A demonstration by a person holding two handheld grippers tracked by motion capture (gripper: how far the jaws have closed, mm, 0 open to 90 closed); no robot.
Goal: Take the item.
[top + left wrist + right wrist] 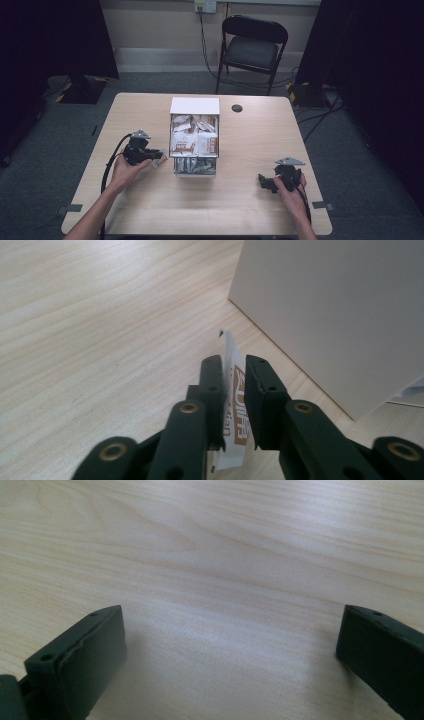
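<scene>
Left tongs gripping sachet beside white box; right tongs resting spread wide over desk.

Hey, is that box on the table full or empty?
Full. The box is packed with white and brown packets from back to front, with silvery ones in the nearest compartment.

Pretty plain room – grey carpet floor and a pale wall with a socket up top, its cable hanging down. A black folding chair sits behind the light wood table. Dark curtains close off both sides – lighting's dim and even.
</scene>
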